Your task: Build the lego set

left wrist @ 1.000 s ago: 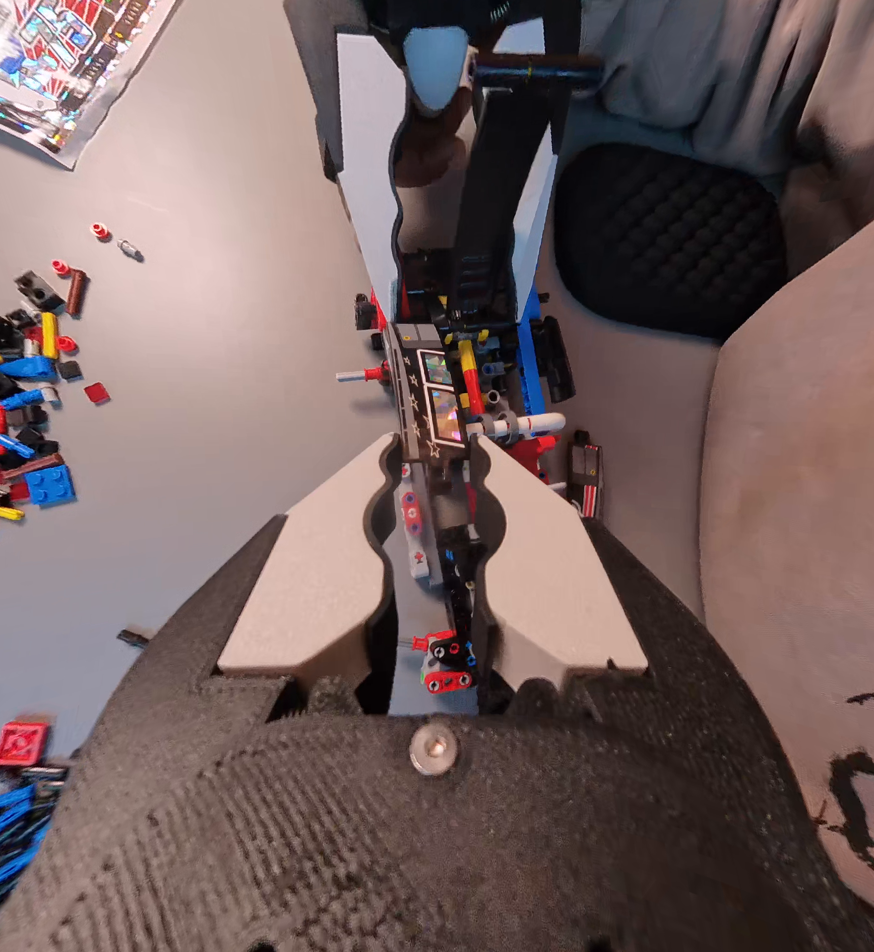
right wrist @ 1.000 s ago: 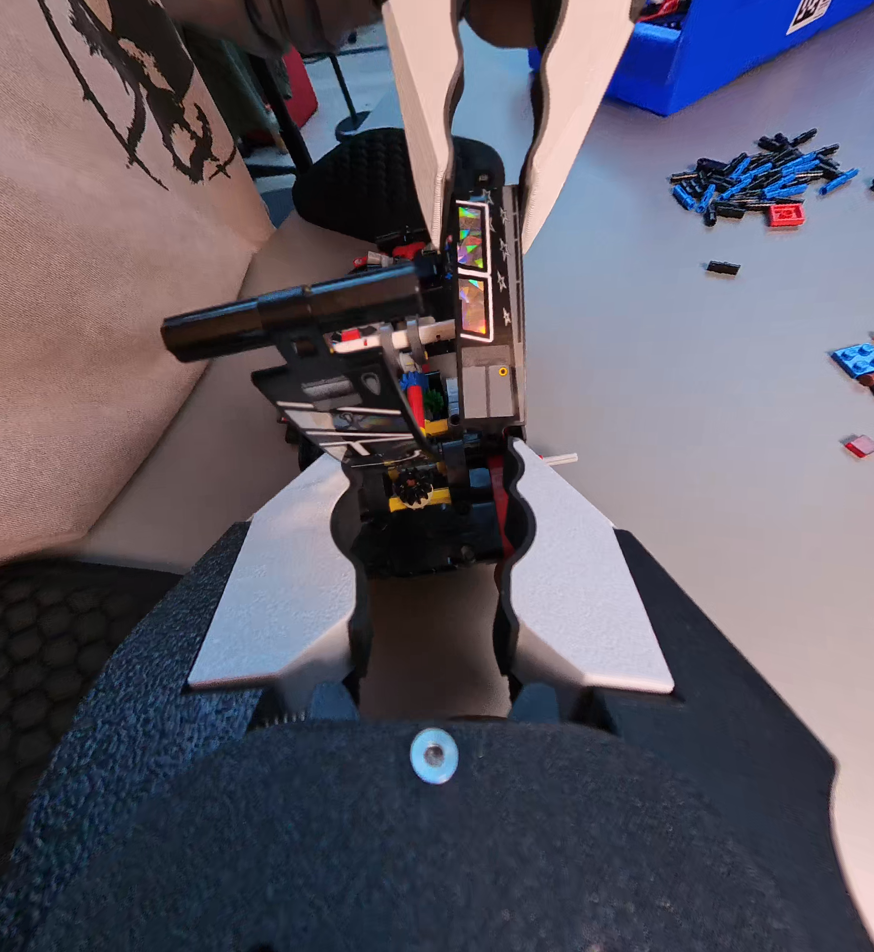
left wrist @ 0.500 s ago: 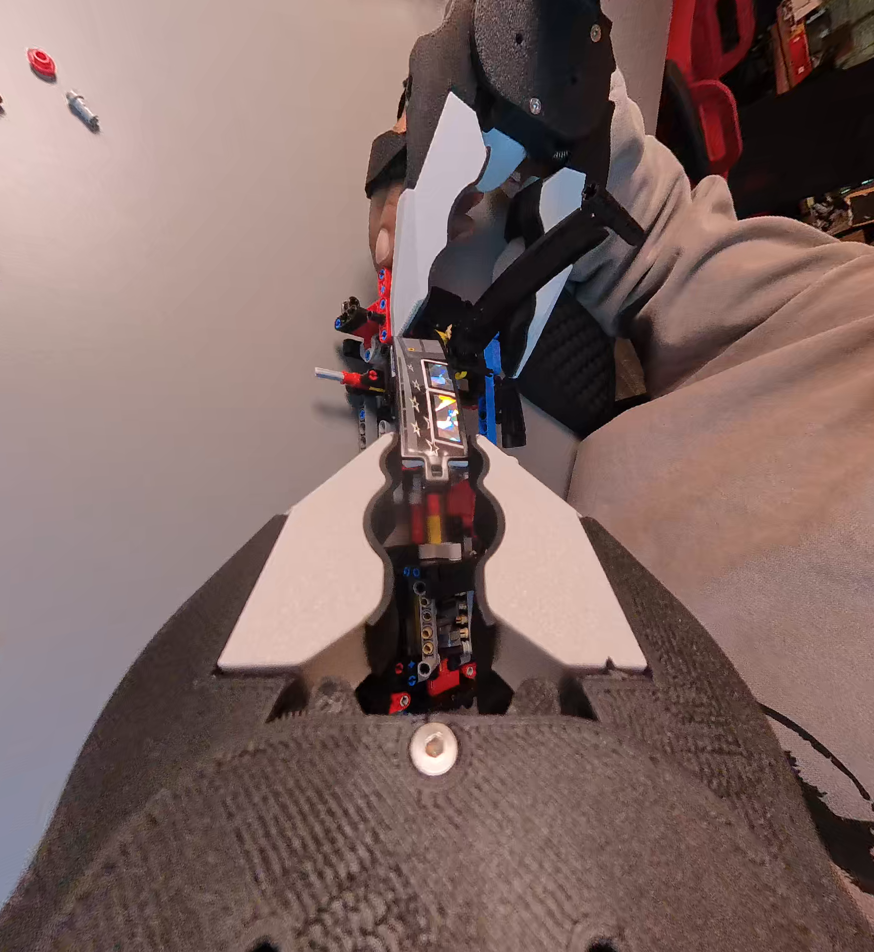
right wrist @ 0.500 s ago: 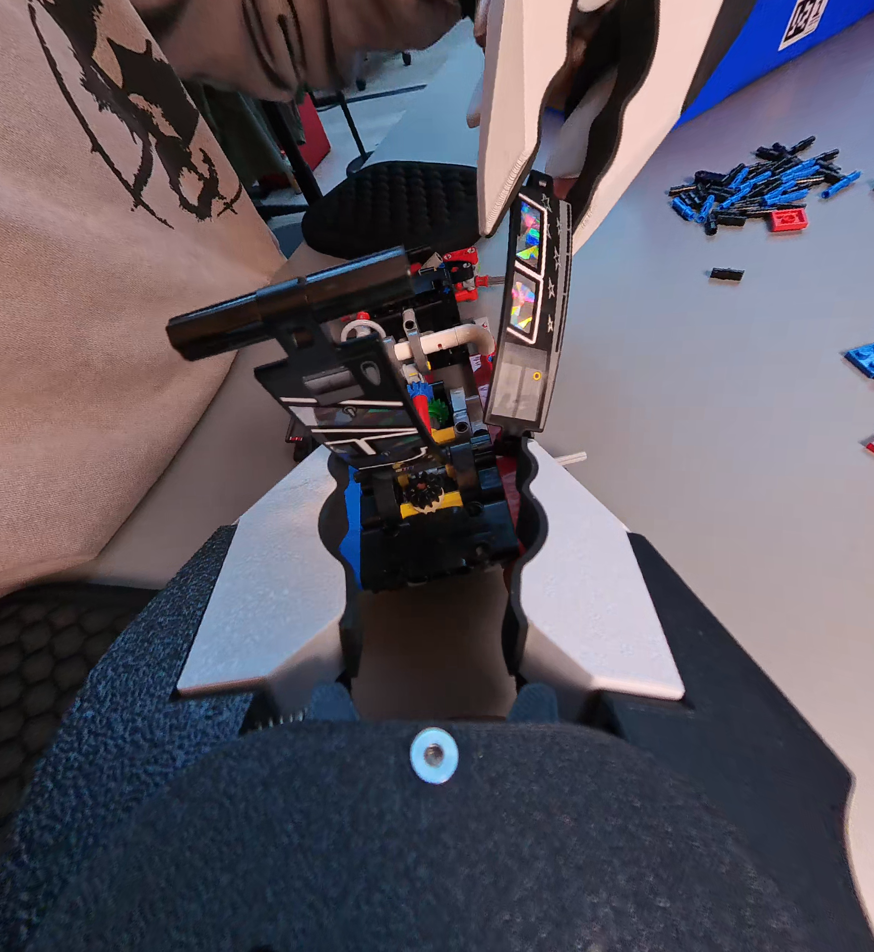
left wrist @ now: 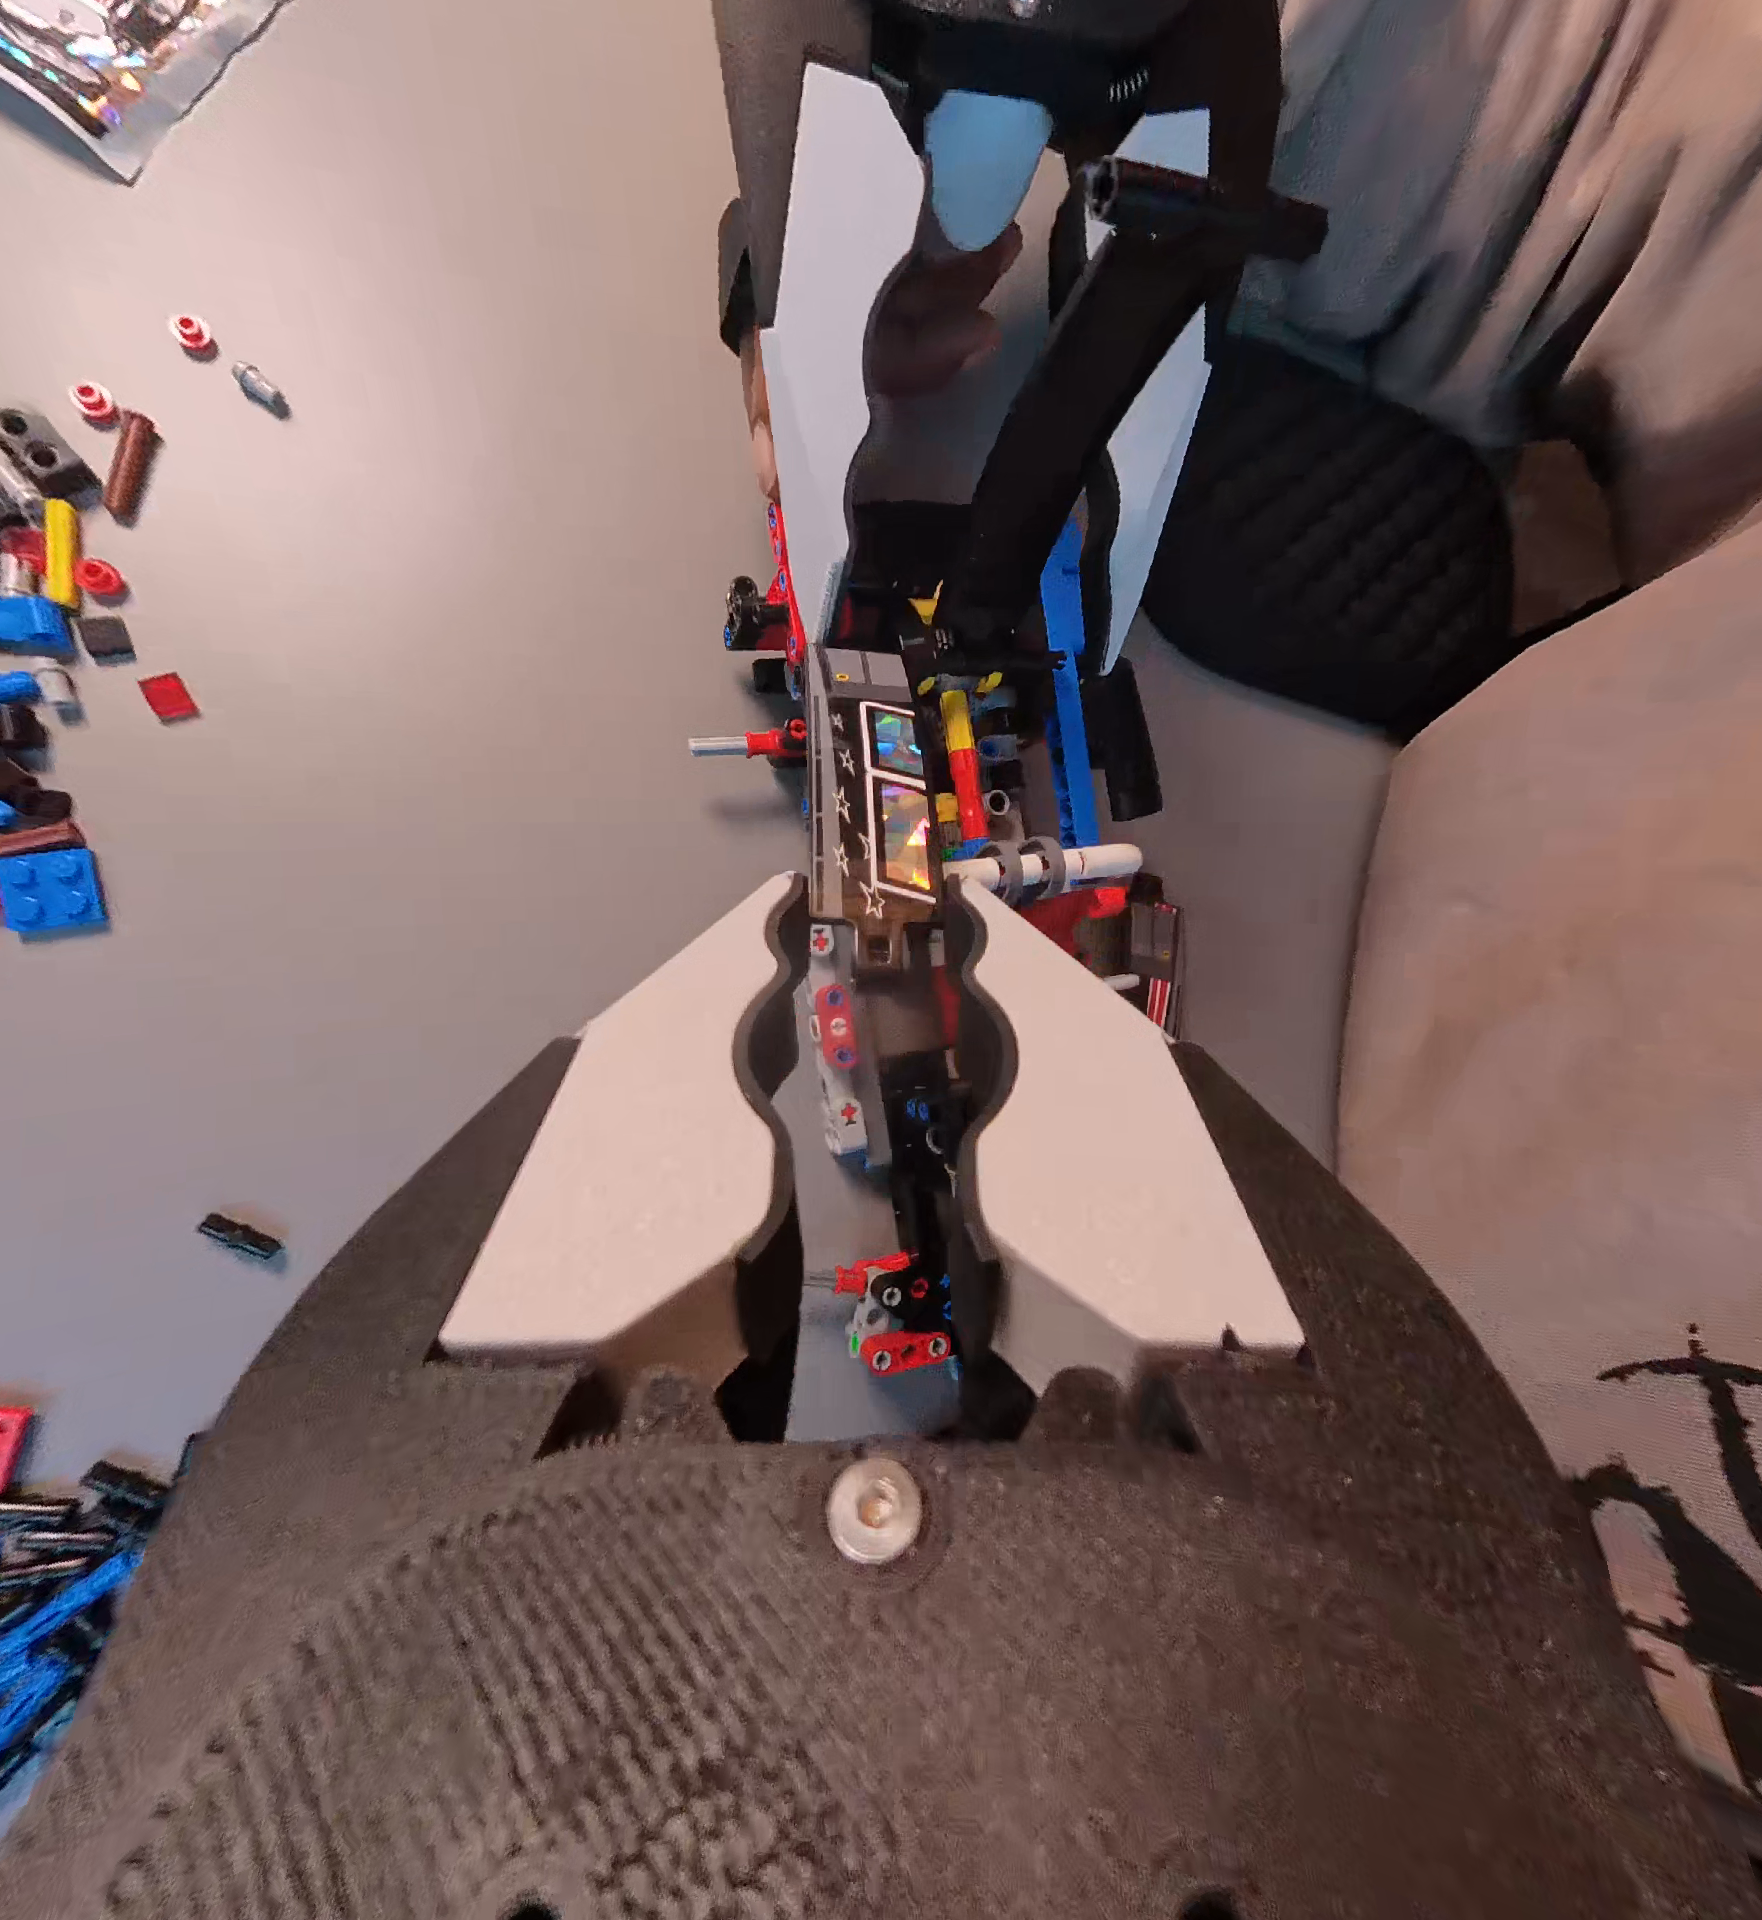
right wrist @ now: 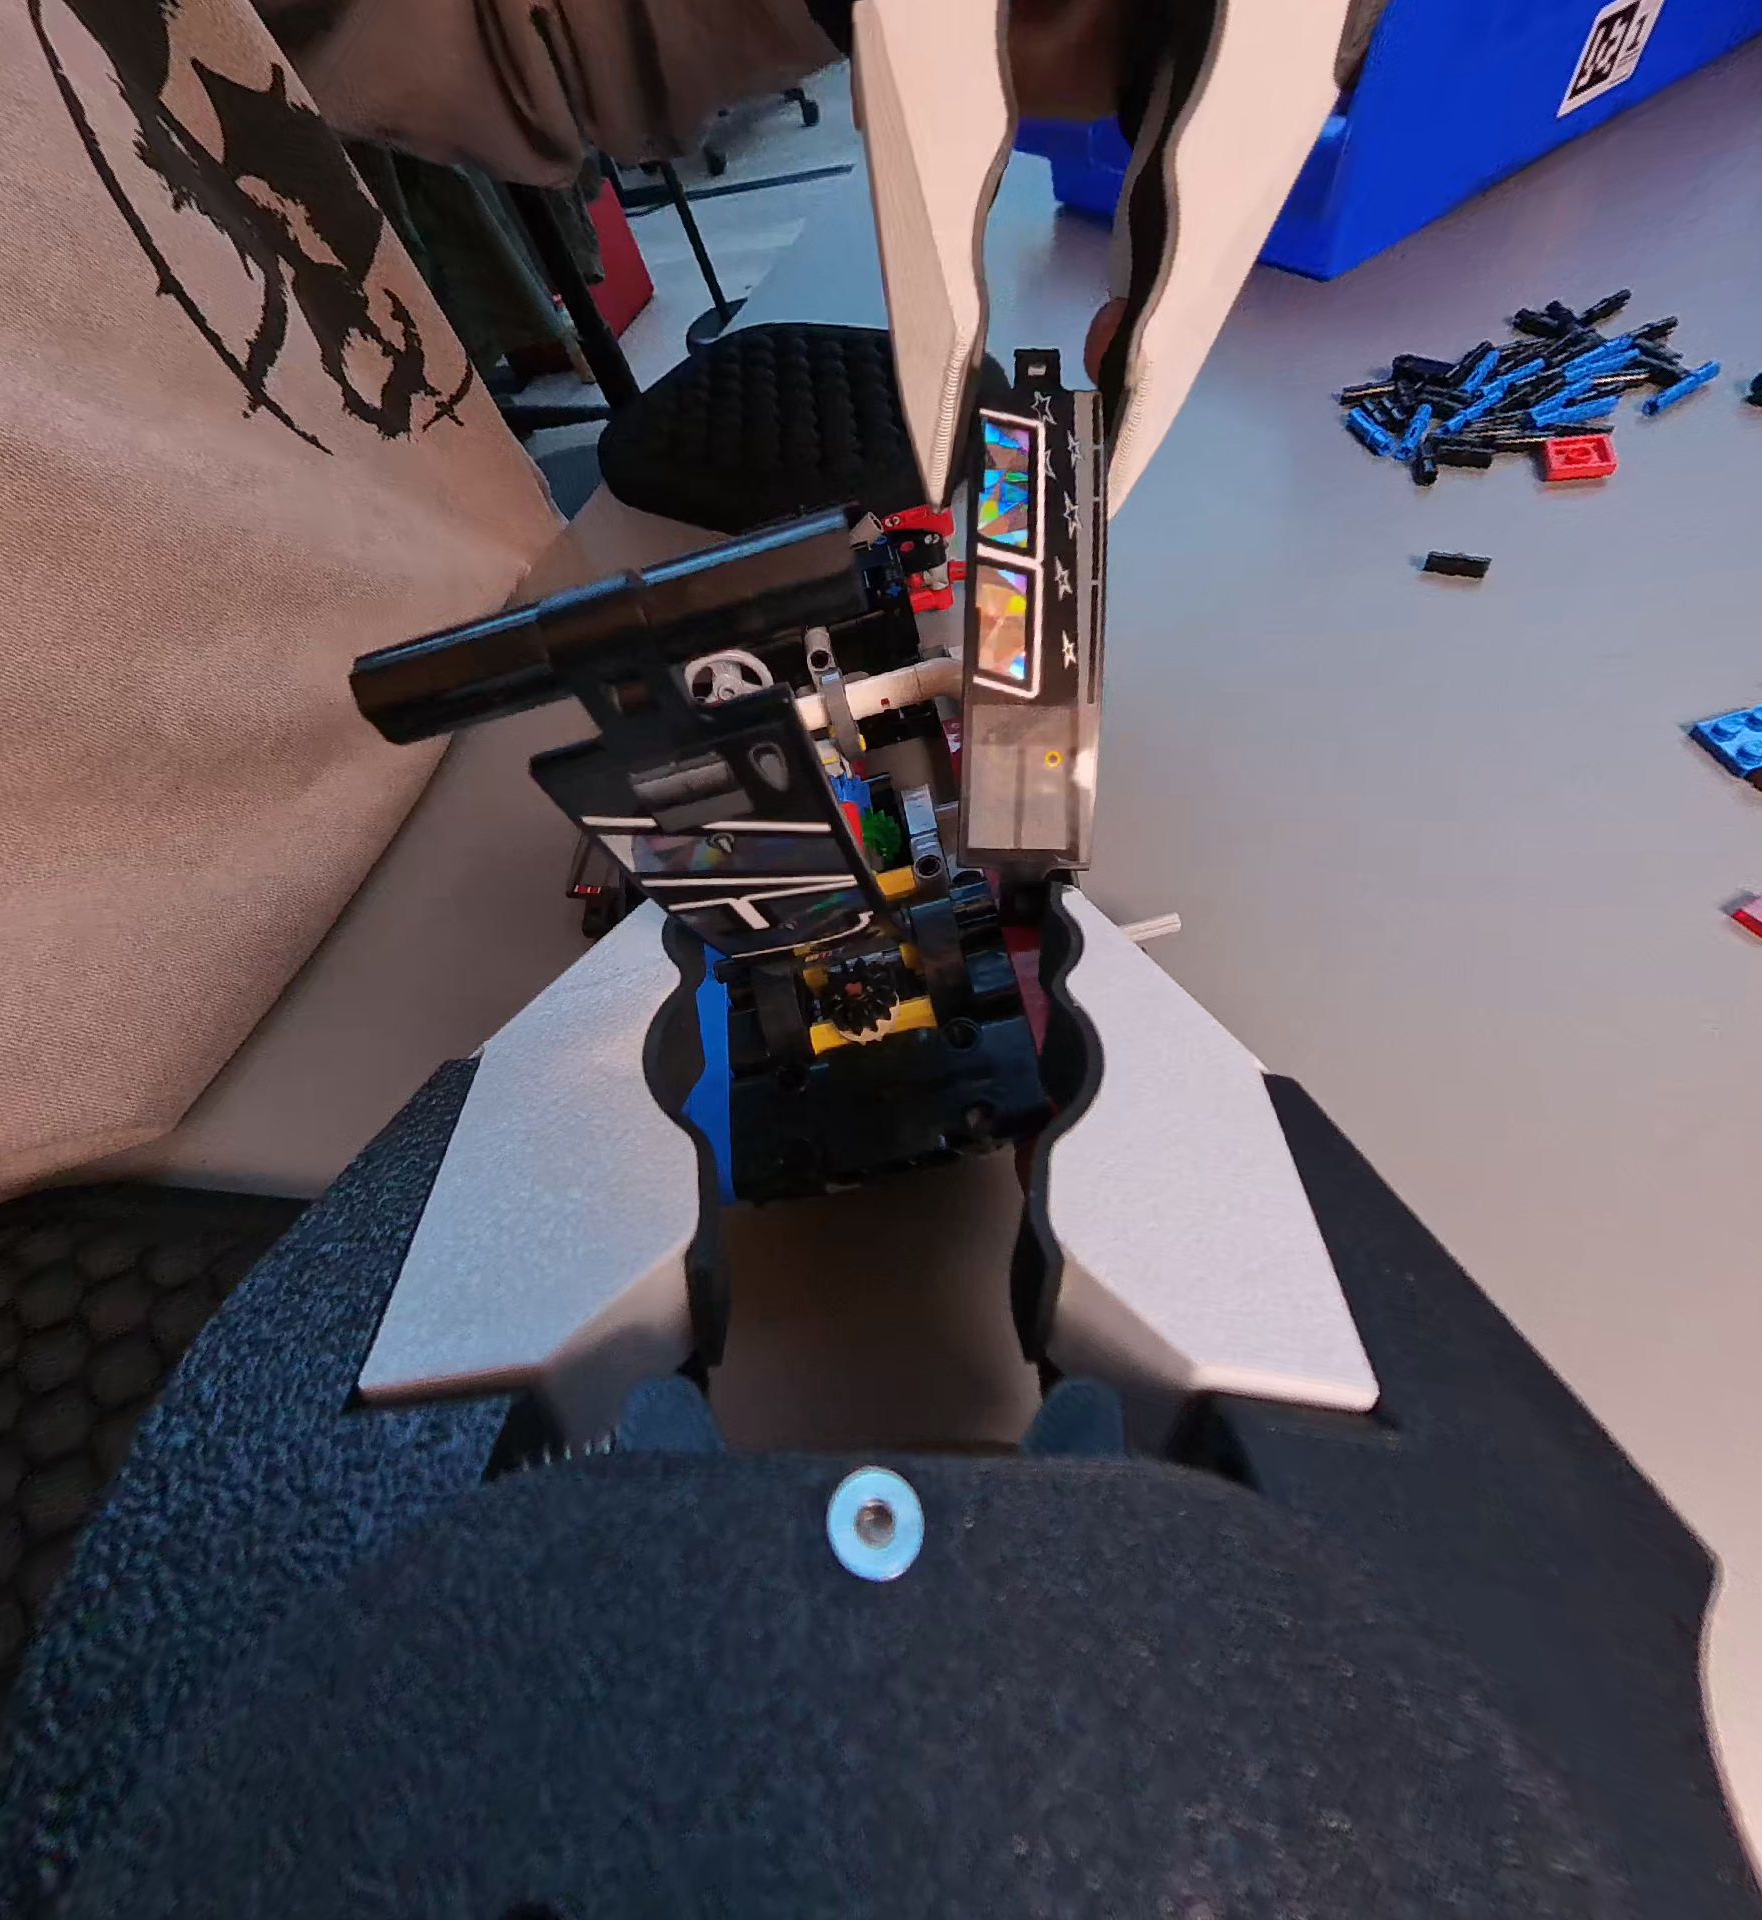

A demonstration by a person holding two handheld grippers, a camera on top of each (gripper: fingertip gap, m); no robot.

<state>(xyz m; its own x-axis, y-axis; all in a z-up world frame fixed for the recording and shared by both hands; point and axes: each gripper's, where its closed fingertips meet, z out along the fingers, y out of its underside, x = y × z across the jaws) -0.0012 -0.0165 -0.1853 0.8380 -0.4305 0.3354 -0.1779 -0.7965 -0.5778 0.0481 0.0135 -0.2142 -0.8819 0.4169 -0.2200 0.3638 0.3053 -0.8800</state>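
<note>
Your left tongs [left wrist: 875, 902], matte grey wedges with wavy black inner edges, are clenched on the glossy black panel [left wrist: 872, 810] with holographic windows and stars. Your right tongs [right wrist: 869, 935] grip the lego model [right wrist: 856, 1039] by its chunky black base, held over the smooth grey worktop [right wrist: 1376, 831]. Versus half a second ago, you've tilted back, so the loose bricks [left wrist: 15, 707] show again.
</note>
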